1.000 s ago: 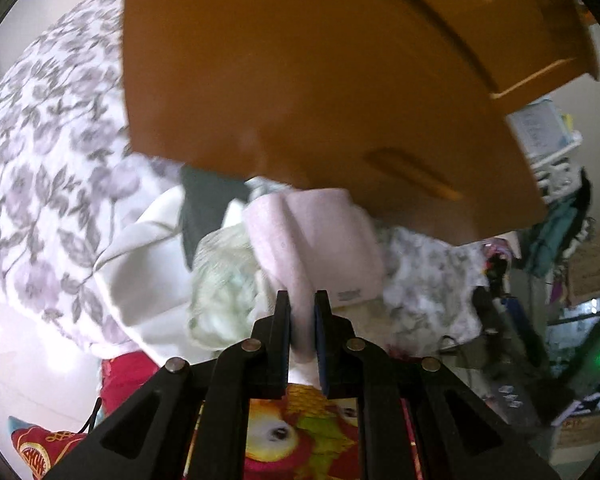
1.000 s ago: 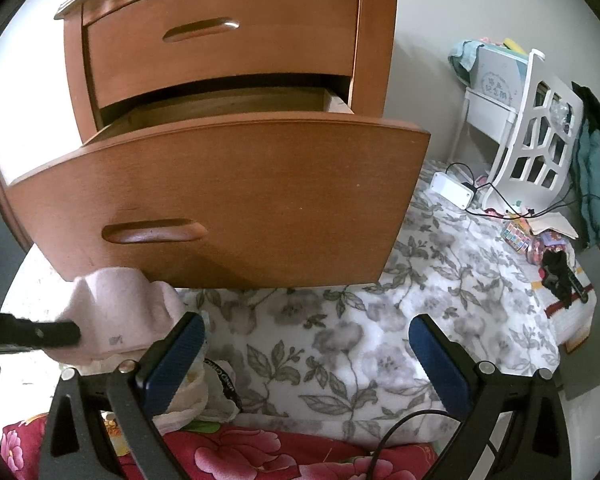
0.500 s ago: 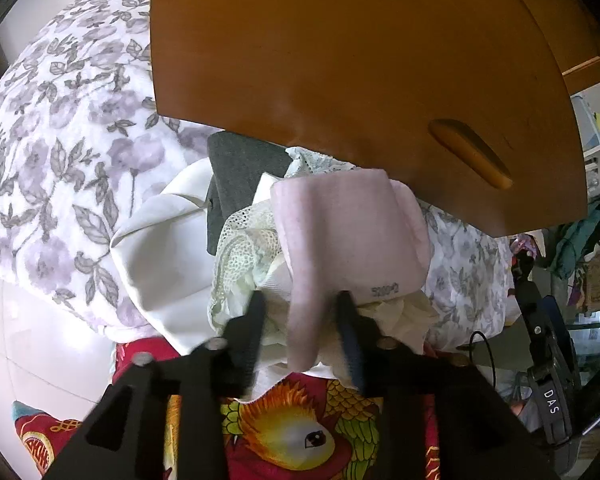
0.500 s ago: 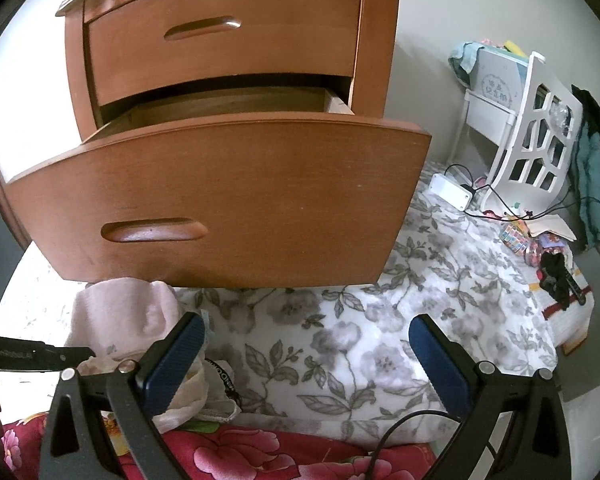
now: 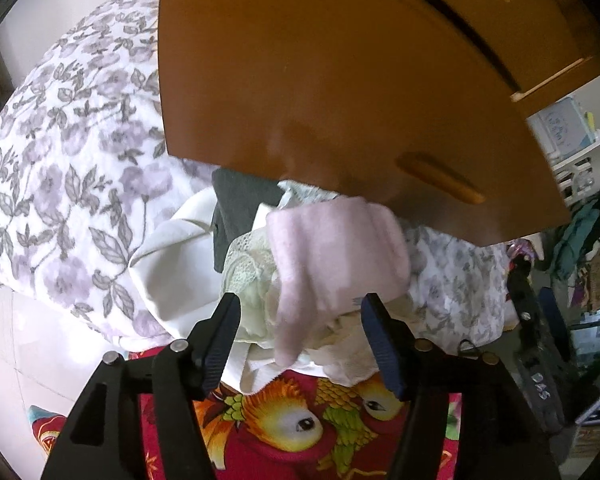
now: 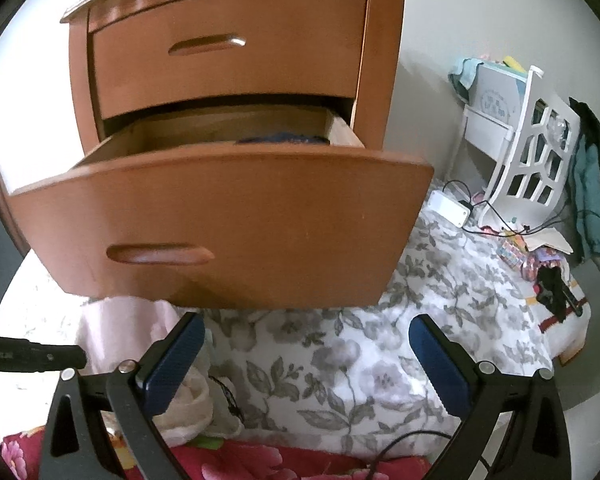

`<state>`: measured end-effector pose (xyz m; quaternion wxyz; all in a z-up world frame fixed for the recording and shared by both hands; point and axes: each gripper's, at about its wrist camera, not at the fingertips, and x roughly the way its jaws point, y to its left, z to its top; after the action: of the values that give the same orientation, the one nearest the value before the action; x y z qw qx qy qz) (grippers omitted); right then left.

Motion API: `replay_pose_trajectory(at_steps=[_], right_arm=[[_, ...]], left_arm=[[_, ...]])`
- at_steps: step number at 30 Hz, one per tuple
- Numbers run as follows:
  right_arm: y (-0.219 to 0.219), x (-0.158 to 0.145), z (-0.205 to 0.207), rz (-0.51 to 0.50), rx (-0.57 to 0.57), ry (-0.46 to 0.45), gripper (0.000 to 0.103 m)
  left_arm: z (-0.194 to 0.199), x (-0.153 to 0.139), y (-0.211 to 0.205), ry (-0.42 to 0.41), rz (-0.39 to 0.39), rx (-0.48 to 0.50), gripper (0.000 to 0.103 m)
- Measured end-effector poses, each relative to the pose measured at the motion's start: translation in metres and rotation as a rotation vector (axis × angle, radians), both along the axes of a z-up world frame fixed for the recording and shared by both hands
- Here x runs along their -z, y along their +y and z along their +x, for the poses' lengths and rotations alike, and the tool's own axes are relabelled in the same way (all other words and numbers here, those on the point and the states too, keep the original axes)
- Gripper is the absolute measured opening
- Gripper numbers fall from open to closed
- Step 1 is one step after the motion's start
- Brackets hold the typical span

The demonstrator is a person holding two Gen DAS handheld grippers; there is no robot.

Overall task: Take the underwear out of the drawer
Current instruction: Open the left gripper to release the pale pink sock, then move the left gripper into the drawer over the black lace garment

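The pink underwear (image 5: pixel 336 256) lies on top of a pile of clothes just below the pulled-out wooden drawer (image 5: pixel 320 100). My left gripper (image 5: pixel 300 304) hovers over it with its jaws opening; the near end of the underwear sits between the pads and neither pad presses on it. In the right wrist view the drawer (image 6: pixel 228 224) stands open, with a dark blue cloth (image 6: pixel 284 138) showing inside. My right gripper (image 6: pixel 306 332) is open and empty over the floral quilt (image 6: pixel 340 360). The pink underwear (image 6: pixel 120 328) shows at the lower left of that view.
The pile holds a white cloth (image 5: pixel 172 264), a grey garment (image 5: pixel 236 204) and a cream lace piece (image 5: pixel 248 264). A red bird-print blanket (image 5: pixel 300 420) lies in front. A white rack (image 6: pixel 532 160), a power strip (image 6: pixel 448 208) and cables sit to the right.
The left jaws, shut on the pink underwear a second ago, have spread wide and let it go; it rests on the pile. The right gripper stays open in about the same place.
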<state>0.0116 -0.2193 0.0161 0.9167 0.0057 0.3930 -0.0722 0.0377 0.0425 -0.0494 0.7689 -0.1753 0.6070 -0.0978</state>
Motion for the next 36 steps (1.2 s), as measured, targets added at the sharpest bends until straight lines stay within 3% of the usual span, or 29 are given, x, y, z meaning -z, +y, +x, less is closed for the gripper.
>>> replay_pose_trajectory(at_steps=[4,10,19,27,36], right_arm=[[-0.001,-0.004,0.004,0.004,0.012,-0.033,0.103],[-0.003,-0.007,0.0,-0.005,0.032,-0.076,0.103],[-0.009,-0.007,-0.004,0.022,0.05,-0.091,0.103],[-0.015,-0.005,-0.006,0.052,0.074,-0.098,0.103],[-0.022,-0.003,-0.006,0.087,0.081,-0.092,0.103]], left_arm=[[-0.002,-0.025,0.004,-0.058,-0.026,-0.001,0.064],[0.003,-0.08,0.007,-0.205,-0.013,-0.008,0.075],[0.039,-0.137,-0.02,-0.377,0.118,0.057,0.094],[0.071,-0.143,-0.051,-0.402,0.186,0.125,0.099],[0.122,-0.147,-0.084,-0.383,0.17,0.182,0.101]])
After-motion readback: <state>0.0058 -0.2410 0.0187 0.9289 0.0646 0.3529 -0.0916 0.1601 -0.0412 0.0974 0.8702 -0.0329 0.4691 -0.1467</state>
